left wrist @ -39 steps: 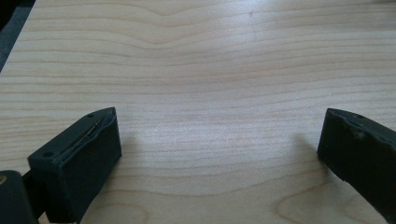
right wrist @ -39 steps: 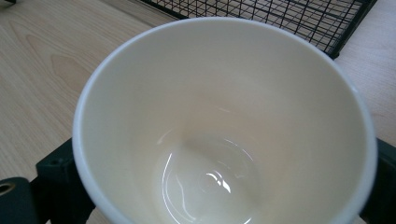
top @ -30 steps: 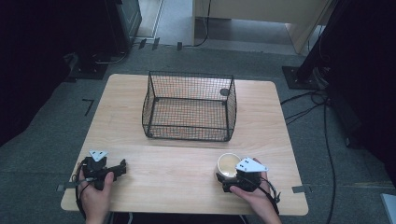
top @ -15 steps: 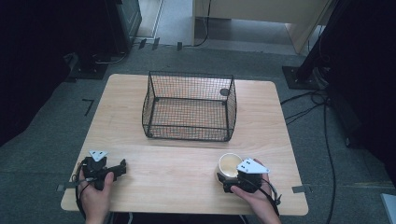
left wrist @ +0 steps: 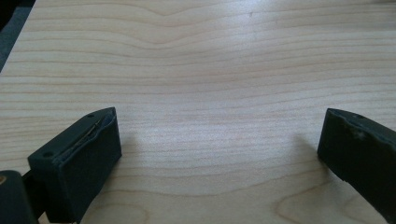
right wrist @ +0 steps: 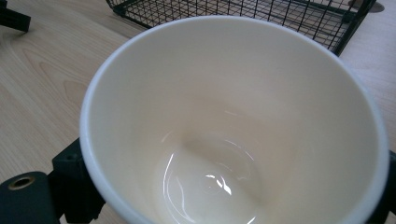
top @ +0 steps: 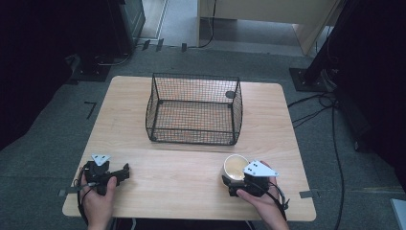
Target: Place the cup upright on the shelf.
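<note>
A cream cup (top: 236,166) stands upright on the wooden table (top: 191,158) near the front right, just in front of a black wire basket (top: 194,109). My right gripper (top: 233,181) is shut on the cup, one black jaw on each side of its wall. In the right gripper view the cup (right wrist: 233,121) is seen from above, its inside bare and glossy, with the basket (right wrist: 261,14) just beyond. My left gripper (top: 125,171) rests at the front left, held by a hand. It is open (left wrist: 219,144) over bare wood, nothing between its jaws.
The basket holds nothing and takes up the middle of the table. A small dark round hole (top: 230,94) sits in the tabletop behind the basket. Cables (top: 330,110) run over the grey floor to the right. Dark equipment stands at the back left.
The right gripper and the cup have shifted very slightly away from me. The left gripper has stayed still.
</note>
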`<state>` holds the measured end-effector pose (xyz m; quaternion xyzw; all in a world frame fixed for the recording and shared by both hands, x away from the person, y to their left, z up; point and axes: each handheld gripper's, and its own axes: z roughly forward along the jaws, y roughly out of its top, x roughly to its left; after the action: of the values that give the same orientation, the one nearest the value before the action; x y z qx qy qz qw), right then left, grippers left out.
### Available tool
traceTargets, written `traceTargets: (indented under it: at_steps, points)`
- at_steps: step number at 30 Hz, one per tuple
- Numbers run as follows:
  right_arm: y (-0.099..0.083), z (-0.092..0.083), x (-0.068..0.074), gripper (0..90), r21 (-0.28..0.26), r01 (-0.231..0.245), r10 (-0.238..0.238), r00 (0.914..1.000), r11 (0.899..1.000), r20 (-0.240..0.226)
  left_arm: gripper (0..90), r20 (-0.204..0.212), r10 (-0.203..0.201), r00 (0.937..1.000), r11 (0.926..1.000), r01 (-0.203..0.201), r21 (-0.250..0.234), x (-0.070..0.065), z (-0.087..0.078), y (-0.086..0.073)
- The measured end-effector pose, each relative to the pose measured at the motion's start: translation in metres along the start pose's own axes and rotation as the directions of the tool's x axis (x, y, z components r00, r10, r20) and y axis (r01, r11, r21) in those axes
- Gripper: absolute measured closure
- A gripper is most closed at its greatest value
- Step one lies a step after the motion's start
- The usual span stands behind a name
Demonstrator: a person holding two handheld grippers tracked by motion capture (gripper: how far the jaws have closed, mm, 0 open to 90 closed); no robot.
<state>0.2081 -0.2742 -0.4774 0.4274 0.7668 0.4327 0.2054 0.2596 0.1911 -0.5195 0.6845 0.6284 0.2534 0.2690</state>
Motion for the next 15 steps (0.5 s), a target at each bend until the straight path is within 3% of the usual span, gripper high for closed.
traceTargets:
  at_steps: [15]
  points:
    - [0.026, 0.003, 0.007, 8.4, -0.053, -0.002, 0.001, 0.9999, 0.999, -0.015, 0.0, 0.000, 0.000, 1.0000, 1.0000, 0.000, 0.000, 0.000, 0.000, 0.000]
